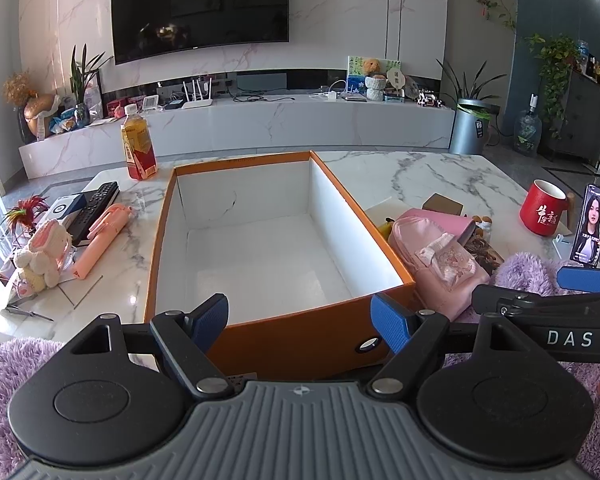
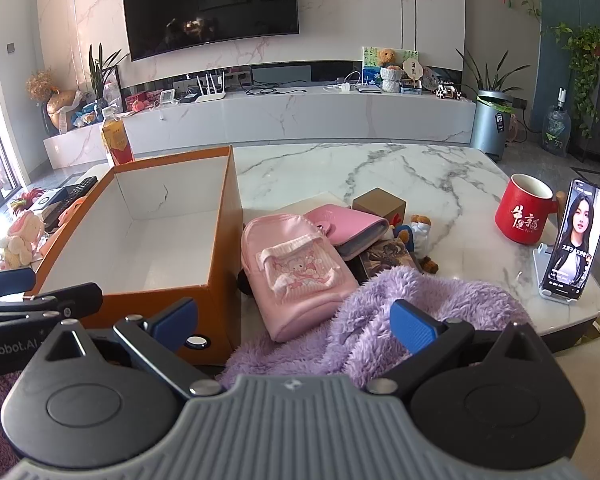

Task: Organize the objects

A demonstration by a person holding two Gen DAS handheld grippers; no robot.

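An orange box [image 1: 162, 240] with a bare white inside stands in the middle of the marble table. My left gripper [image 1: 300, 322] hangs open just before its near wall, holding nothing. Right of the box lies a pile: a pink backpack [image 2: 296, 276], a pink wallet [image 2: 352, 228], a small brown box [image 2: 378, 204], small plush toys [image 2: 418, 228] and a picture card [image 2: 388, 258]. My right gripper [image 2: 296, 324] is open over the near end of the backpack and a purple fluffy cloth [image 2: 420, 304], touching neither.
On the table's left side are a tea bottle [image 1: 138, 148], a black remote [image 1: 94, 210], a pink stick-shaped gadget [image 1: 100, 240] and a plush bunny [image 1: 44, 256]. To the right stand a red mug [image 2: 524, 212] and a phone on a stand [image 2: 576, 240]. A TV wall is behind.
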